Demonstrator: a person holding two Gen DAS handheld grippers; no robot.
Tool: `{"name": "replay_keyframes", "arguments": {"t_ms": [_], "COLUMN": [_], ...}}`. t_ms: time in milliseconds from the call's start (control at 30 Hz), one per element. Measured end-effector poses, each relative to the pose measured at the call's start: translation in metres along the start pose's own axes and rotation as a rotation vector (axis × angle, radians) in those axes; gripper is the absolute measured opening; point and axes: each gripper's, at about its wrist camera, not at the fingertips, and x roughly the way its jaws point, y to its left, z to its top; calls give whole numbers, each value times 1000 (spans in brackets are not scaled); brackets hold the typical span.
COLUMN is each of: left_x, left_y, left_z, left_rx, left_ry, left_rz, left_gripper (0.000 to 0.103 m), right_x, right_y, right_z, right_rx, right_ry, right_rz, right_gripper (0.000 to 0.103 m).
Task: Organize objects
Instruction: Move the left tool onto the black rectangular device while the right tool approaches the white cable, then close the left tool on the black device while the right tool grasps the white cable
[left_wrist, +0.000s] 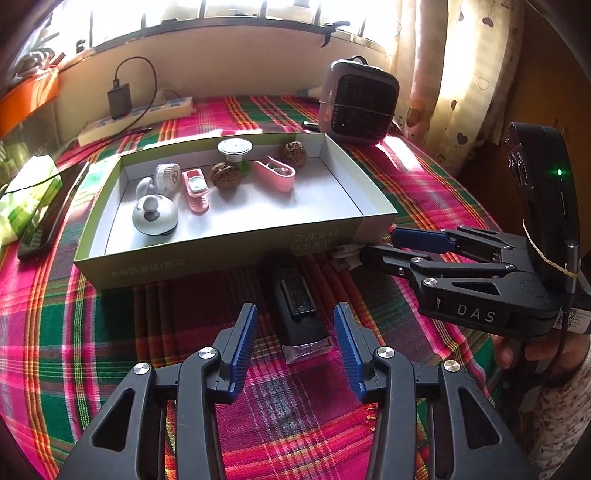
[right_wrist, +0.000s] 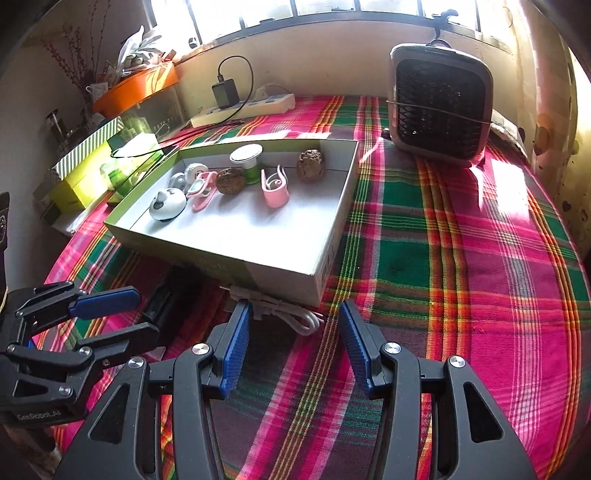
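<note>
— Plaid cloth (right_wrist: 461, 266), pink and green, covered the whole table under the window, right?

— Yes. A shallow cardboard box (left_wrist: 236, 236) sat on it, with a small grey heater (left_wrist: 356, 101) behind it and a power strip (left_wrist: 136, 118) with a black charger plugged in off by the wall.

— What was already in the box?

— Two walnuts (left_wrist: 225, 176), a pink clip (left_wrist: 277, 173), a pink flip-phone trinket (left_wrist: 197, 188), a green-and-white spool (left_wrist: 236, 151) and a couple of round grey-white gadgets (left_wrist: 155, 216), all along the far side.

— And outside it?

— A black hair trimmer (left_wrist: 299, 314) lay on the cloth just in front of the box's near wall, its blade end pointing toward the person. A coiled white cable (right_wrist: 284, 312) lay against the same wall, nearer the box's right corner.

— What were the claws doing?

— The left gripper (left_wrist: 295, 347) stood released, its blue pads on either side of the trimmer's blade end without pressing it. The right gripper (right_wrist: 293, 347) was released too, holding nothing, its left finger just at the cable. A hand (left_wrist: 517, 354) showed under that right tool.
</note>
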Motion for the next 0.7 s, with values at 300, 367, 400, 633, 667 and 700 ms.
{"name": "replay_keyframes", "arguments": {"t_ms": [300, 367, 400, 633, 667, 700], "left_x": [12, 13, 13, 13, 12, 12], "left_y": [-4, -1, 0, 10, 11, 13], "left_z": [3, 3, 3, 3, 3, 2], "left_rx": [10, 3, 4, -20, -23, -27], "left_ry": [25, 25, 24, 18, 18, 17], "left_rz": [54, 64, 66, 80, 83, 87], "left_gripper": [42, 42, 42, 42, 42, 42], "right_x": [1, 0, 0, -6, -7, -7], "right_y": [3, 5, 7, 19, 22, 25], "right_z": [0, -1, -1, -7, -9, -10], "right_rx": [-29, -42, -51, -118, -136, -150], "right_ry": [8, 11, 13, 17, 20, 26], "right_rz": [22, 38, 43, 67, 68, 70], "right_gripper": [50, 50, 50, 50, 50, 50]}}
